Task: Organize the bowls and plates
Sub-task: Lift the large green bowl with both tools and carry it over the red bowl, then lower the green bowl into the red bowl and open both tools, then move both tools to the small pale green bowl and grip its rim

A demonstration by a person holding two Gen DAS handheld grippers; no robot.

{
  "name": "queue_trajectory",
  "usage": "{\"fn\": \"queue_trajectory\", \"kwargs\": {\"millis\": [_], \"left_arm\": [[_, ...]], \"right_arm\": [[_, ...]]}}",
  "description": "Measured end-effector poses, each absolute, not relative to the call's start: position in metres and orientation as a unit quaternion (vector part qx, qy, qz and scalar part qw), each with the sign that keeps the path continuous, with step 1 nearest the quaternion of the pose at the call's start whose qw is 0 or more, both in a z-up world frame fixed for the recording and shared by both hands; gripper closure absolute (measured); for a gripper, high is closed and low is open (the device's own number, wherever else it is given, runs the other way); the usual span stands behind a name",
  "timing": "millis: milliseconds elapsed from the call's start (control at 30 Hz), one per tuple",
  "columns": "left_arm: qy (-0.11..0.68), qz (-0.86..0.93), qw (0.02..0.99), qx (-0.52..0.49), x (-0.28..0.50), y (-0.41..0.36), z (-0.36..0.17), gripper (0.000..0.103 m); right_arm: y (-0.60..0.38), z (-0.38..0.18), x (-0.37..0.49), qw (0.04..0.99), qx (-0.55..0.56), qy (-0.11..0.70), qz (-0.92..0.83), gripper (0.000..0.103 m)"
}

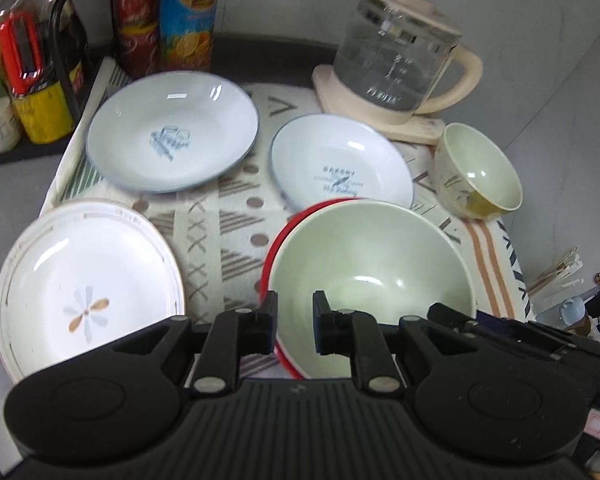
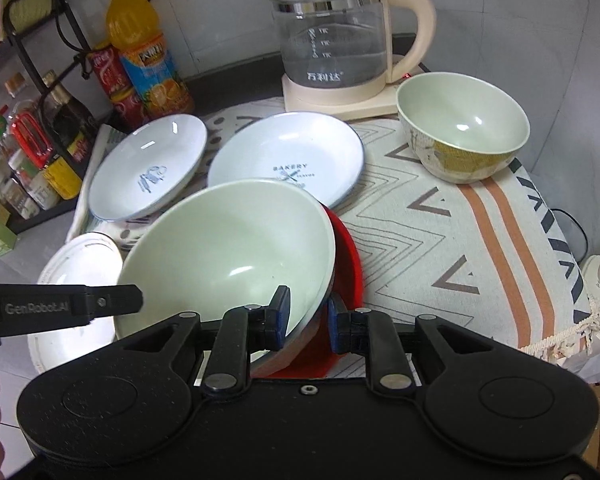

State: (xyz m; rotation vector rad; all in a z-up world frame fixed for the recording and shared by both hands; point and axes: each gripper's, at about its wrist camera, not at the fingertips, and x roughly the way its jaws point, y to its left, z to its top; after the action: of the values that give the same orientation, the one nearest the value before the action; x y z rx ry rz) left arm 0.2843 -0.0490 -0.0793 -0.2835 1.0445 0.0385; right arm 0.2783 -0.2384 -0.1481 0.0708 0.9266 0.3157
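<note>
Big green bowl [image 2: 228, 248] sits nested in a red bowl [image 2: 346, 264] at the near edge of the cloth [image 2: 440, 216] on the tabletop, right under both tools. Right tool [image 2: 306, 320] straddles the green bowl's near-right rim: one pad inside the bowl, the other outside in the slot between green wall and red bowl. Jaws stand narrow, about a rim-width apart; I can't tell for sure whether the pads actually press on the rim, looks like a loose or barely made grip. Left tool [image 1: 294, 326] is at the near-left side of the same pair, jaws nearly closed, with the stacked rims in the small gap between them; the view is poor there, so contact is unclear, though it reads as nothing firmly held. Key relation: the green bowl looks tilted in the red one in the right wrist view, high side toward the right tool, so that tool is the better placed to lift it, pulling up and toward the near right. Small green bowl [image 2: 462, 128] sits well apart at the far right by the kettle [image 2: 332, 40], a likely stacking partner. Two blue-rim plates [image 1: 172, 136] [image 1: 340, 168] lie behind, and the flower plate [image 1: 88, 284] sits just left of the left tool.
</note>
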Motion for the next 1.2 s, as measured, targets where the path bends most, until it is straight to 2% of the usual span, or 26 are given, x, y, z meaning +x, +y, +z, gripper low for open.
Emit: {"fn": "queue_trajectory", "kwargs": {"millis": [200,233,367,567,733,800,867,1200], "left_arm": [[0.495,0.029,0.857,-0.137,0.289,-0.047,-0.072,0.081],[0.494,0.030,0.858,-0.136,0.288,-0.047,-0.070,0.074],[0.486,0.044,0.863,-0.130,0.286,-0.048,-0.063,0.054],[0.474,0.062,0.869,-0.129,0.282,-0.058,-0.053,0.039],[0.466,0.073,0.873,-0.122,0.276,-0.073,-0.048,0.030],[0.463,0.075,0.874,-0.127,0.272,-0.078,-0.047,0.028],[0.464,0.074,0.873,-0.129,0.270,-0.082,-0.047,0.027],[0.463,0.068,0.874,-0.134,0.276,-0.090,-0.045,0.022]], "right_arm": [[-0.237,-0.150,0.279,0.883,0.032,0.443,0.152,0.077],[-0.238,-0.149,0.279,0.883,0.033,0.443,0.151,0.077],[-0.245,-0.143,0.276,0.887,0.043,0.435,0.151,0.060],[-0.261,-0.131,0.271,0.895,0.062,0.412,0.159,0.050],[-0.279,-0.127,0.267,0.900,0.070,0.400,0.156,0.036],[-0.288,-0.126,0.265,0.902,0.079,0.395,0.157,0.027],[-0.296,-0.126,0.263,0.905,0.084,0.386,0.156,0.013],[-0.321,-0.127,0.268,0.915,0.095,0.372,0.127,0.005]]}}
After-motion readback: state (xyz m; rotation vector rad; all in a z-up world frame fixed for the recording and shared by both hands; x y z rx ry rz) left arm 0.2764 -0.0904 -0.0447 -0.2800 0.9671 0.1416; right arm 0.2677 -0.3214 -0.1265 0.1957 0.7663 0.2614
